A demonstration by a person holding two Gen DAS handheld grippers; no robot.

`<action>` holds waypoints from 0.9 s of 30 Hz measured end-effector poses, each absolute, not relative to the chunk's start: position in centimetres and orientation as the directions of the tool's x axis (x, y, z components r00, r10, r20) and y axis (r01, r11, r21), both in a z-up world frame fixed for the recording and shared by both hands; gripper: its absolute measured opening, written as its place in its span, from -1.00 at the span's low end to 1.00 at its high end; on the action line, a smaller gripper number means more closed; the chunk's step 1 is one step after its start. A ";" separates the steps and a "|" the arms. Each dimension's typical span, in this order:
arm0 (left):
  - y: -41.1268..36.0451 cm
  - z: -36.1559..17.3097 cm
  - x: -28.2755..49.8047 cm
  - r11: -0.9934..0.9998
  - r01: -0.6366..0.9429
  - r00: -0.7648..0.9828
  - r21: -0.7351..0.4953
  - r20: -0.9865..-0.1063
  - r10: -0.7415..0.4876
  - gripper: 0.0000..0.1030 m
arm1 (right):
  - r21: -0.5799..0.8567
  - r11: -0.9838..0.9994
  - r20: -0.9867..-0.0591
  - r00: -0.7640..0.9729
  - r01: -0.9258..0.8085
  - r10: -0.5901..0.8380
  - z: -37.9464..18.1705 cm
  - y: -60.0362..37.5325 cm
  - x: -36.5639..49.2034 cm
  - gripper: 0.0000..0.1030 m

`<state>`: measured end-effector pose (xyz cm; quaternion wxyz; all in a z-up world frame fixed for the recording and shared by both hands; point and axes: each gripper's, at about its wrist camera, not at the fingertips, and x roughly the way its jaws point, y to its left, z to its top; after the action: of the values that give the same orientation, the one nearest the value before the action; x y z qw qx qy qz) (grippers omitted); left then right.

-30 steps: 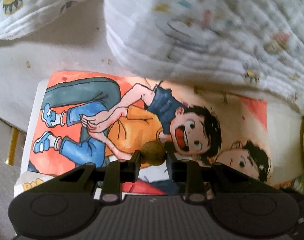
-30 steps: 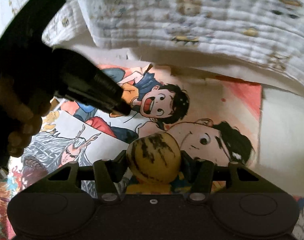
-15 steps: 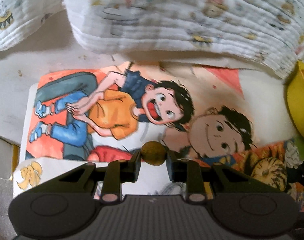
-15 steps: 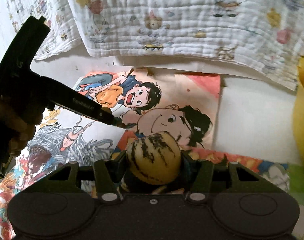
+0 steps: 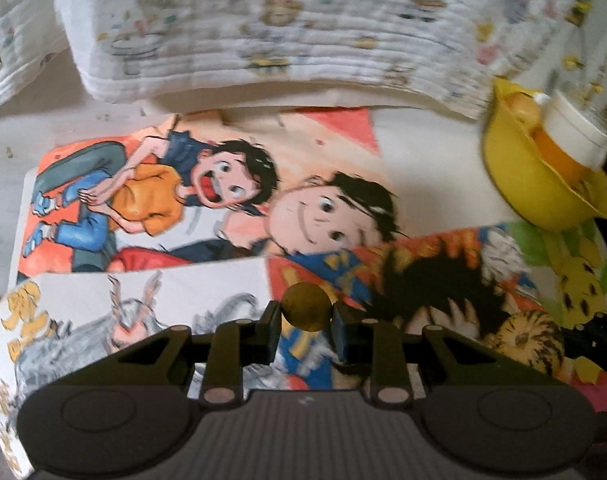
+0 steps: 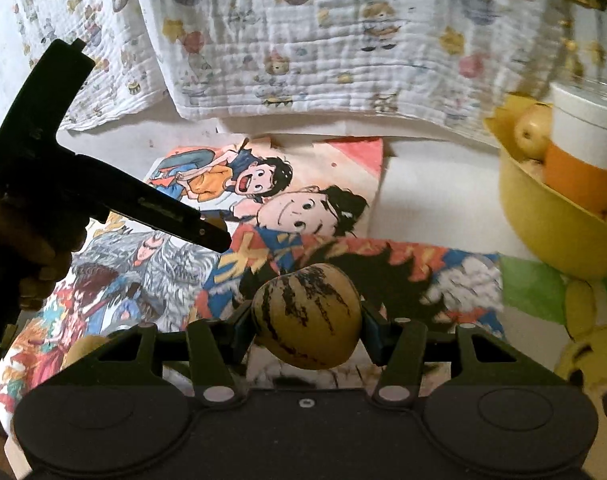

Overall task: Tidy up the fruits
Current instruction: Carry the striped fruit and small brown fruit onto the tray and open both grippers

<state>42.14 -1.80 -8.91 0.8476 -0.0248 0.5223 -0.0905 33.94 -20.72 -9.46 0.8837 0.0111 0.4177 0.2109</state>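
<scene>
Left hand-held gripper [image 5: 306, 322] pinches small brown fruit [image 5: 306, 306]; right hand-held gripper [image 6: 307, 326] clamps striped melon [image 6: 306, 314] (both airborne). Crowded yellow bowl [image 6: 543, 228] risks roll-out on drop.

Small round fruit [image 5: 306, 306] between my left tongs' [image 5: 306, 322] tips; striped fruit [image 6: 306, 322] between my right tongs' [image 6: 306, 326]. Drawings [image 6: 303, 216] under both. Bowl [image 6: 543, 224] ahead-right, holding cup [image 6: 585, 148]. Cloth [image 6: 303, 40] behind drawings.

White surface under cartoon posters [image 5: 207, 200]; printed muslin cloth [image 6: 303, 40] draped behind; dim, warm light.
</scene>
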 end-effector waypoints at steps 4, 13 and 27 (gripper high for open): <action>-3.1 -8.4 40.0 0.977 0.151 0.436 -0.148 -0.877 -0.200 -0.43 | 0.185 0.916 -0.735 0.569 -0.355 0.369 -9.1 -21.8 31.9 0.10; -4.9 -8.0 35.8 0.967 0.186 0.418 -0.175 -0.876 -0.239 -0.42 | 0.177 0.926 -0.753 0.559 -0.334 0.346 -8.6 -23.6 27.7 0.10; -5.5 -8.0 30.1 0.957 0.163 0.405 -0.238 -0.869 -0.285 -0.42 | 0.186 0.939 -0.807 0.500 -0.290 0.315 -9.6 -24.5 24.2 0.10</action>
<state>30.09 -5.47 -8.03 0.8362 -0.0576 0.5287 -0.1340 24.22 -24.48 -9.59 0.8660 0.0133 0.4684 0.1745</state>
